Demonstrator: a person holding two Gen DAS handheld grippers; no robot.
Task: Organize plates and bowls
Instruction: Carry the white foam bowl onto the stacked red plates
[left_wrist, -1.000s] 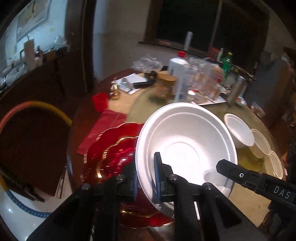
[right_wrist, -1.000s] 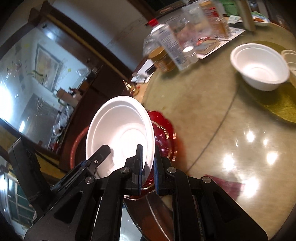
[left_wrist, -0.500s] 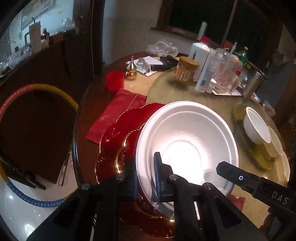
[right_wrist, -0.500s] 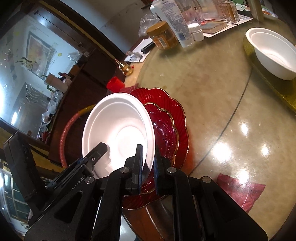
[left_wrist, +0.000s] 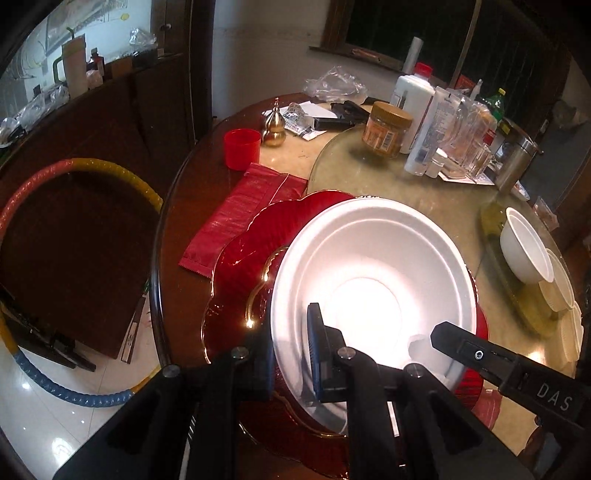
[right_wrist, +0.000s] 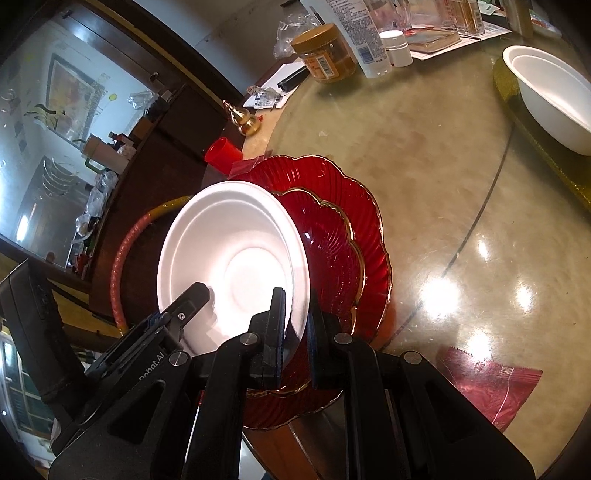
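Above the stacked red plates, a white foam bowl (left_wrist: 373, 280) was held by both grippers at once. The left gripper (left_wrist: 290, 354) was clamped on the near-left part of the bowl's rim, one blue-faced finger inside the bowl and the other outside it. The right gripper (right_wrist: 295, 334) was pinched on the rim at the bowl's other side, its jaws nearly together with only the thin foam edge between them. In the left wrist view the right gripper's finger (left_wrist: 476, 354) reached over the rim from the lower right.

The bowl sat tilted, its open side facing the cameras, over a small red scalloped plate (right_wrist: 332, 251) with a gold edge, which lay on a larger red scalloped plate (right_wrist: 369, 210). Whether the bowl's base touched the small plate could not be told. Both plates rested near the edge of a round table (right_wrist: 461, 155) with a glass turntable.

A folded red napkin (left_wrist: 240, 214) lay just beside the large plate, with a red cup (left_wrist: 242, 147) and a small gold gourd ornament (left_wrist: 274, 127) beyond it. Another white foam bowl (right_wrist: 554, 92) stood well apart on a gold mat (right_wrist: 535, 136). A brown-lidded jar (left_wrist: 388, 129) and bottles stood at the far side.
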